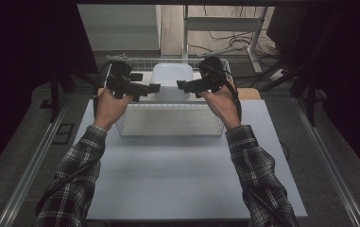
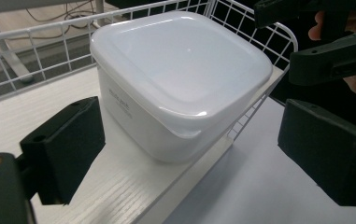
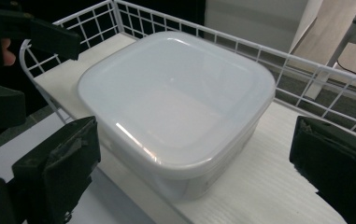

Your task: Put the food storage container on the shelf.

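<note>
Each hand-held gripper, left [image 2: 189, 154] and right [image 3: 199, 172], gapes wide (empty) toward the white lidded box [image 2: 180, 70].

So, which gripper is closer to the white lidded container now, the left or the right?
Neither is clearly nearer. The left gripper is open at the left side of the white container; the right gripper is open at its right side, about equally close.

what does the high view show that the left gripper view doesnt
High view alone: both plaid sleeves, the whole table, and the left gripper seen from outside. Left gripper view alone: faint print on the container's side wall and its own jaws spread wide in front of it. Both: the white lidded container in the wire basket and the right gripper.
</note>
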A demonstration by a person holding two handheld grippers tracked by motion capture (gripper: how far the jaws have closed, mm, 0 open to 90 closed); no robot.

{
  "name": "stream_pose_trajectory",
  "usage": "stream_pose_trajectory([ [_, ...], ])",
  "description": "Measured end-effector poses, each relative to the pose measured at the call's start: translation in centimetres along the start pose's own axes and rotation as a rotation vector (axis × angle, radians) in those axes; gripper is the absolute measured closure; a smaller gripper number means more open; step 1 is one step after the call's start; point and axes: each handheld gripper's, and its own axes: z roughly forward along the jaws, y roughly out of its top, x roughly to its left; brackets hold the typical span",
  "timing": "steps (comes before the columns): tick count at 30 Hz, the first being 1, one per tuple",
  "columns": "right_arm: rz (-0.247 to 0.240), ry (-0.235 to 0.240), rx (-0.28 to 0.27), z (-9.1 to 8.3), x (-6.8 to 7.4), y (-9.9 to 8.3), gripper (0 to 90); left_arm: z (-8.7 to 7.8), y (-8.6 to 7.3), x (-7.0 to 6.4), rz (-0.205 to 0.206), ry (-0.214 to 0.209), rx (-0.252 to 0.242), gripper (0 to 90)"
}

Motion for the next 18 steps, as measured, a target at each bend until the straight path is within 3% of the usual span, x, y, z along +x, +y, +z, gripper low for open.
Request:
stream_pose_trajectory([
  [7,-0.022,0.019,0.004,-0.5,0.8,-0.7,0.9,-0.3,-0.7,-0.6,0.039,-0.026,-0.029,5.3],
  [12,-0.037,0.025,0.008,-0.8,1.2,-1.0,0.8,-0.7,-1.1,-0.9,0.044,-0.045,-0.047,5.5],
  [18,-0.058,0.032,0.017,-1.3,1.5,-1.9,0.9,-1.2,-1.9,-1.5,0.066,-0.042,-0.03,4.7],
])
